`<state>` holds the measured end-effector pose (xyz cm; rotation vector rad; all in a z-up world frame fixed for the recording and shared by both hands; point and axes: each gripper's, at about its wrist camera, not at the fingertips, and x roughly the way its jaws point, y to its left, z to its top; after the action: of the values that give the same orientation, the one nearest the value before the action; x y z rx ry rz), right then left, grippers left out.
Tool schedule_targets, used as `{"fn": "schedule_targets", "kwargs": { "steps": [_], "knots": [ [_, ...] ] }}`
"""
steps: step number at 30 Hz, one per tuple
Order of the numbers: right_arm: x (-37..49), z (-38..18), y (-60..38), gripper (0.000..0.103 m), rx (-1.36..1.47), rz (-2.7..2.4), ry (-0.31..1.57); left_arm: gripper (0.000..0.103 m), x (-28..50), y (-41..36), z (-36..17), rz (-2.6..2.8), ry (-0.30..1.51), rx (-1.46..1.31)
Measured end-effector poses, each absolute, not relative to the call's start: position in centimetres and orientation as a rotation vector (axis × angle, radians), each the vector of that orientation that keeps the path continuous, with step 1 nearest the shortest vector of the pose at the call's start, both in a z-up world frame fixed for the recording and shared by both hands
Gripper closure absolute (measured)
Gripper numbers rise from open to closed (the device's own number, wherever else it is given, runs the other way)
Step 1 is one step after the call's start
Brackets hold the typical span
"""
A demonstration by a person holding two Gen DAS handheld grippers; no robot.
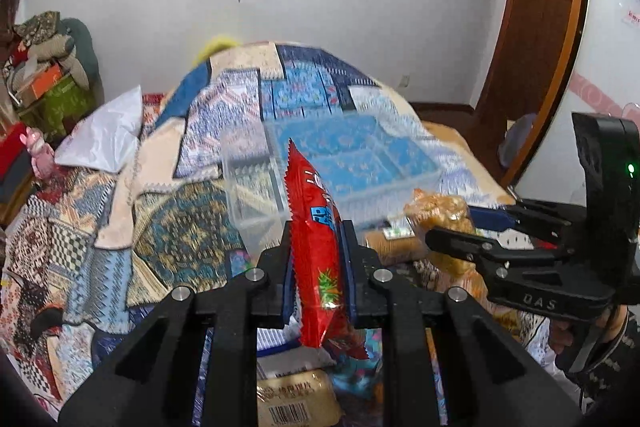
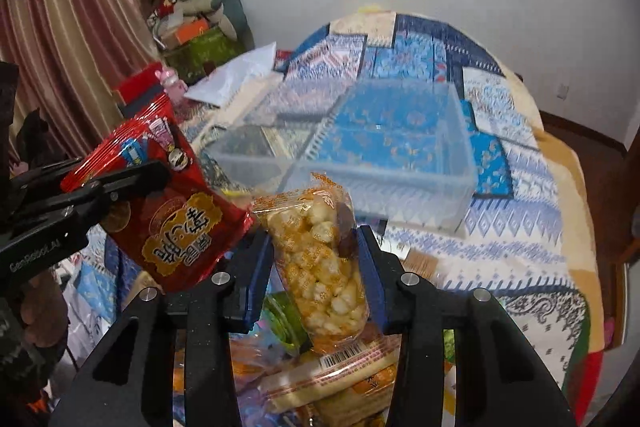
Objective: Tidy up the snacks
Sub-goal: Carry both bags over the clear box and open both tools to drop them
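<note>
I've got the left claw [image 1: 316,247] raised over the bed [image 1: 96,219], clamped on the red snack packet [image 1: 318,267]. Right claw [image 2: 316,259] level beside it, gripping the popcorn bag [image 2: 320,267]. Only my right view shows the packet's printed face. Clear divided box [image 2: 380,155] just beyond, blurred.

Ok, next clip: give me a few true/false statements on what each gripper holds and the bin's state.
1. The left gripper holds a red snack packet. True.
2. The right gripper is open and holds nothing. False: its jaws clamp a clear packet of puffed snacks.
3. The clear plastic bin already contains snacks. False: it looks empty.
4. More packets lie below the right gripper. True.
</note>
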<state>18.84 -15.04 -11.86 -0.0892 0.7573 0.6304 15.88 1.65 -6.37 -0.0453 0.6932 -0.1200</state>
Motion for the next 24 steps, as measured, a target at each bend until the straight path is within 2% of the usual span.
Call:
{"fn": "schedule_targets", "kwargs": {
  "steps": [13, 24],
  "knots": [
    [20.1, -7.7, -15.5, 0.065, -0.036, 0.607, 0.638, 0.084, 18.4, 2.4, -1.4, -0.078, 0.559, -0.046],
    [24.3, -7.5, -15.5, 0.065, 0.009, 0.573, 0.632, 0.084, 24.4, 3.7, -2.4, -0.046, 0.599, -0.088]
  ]
}}
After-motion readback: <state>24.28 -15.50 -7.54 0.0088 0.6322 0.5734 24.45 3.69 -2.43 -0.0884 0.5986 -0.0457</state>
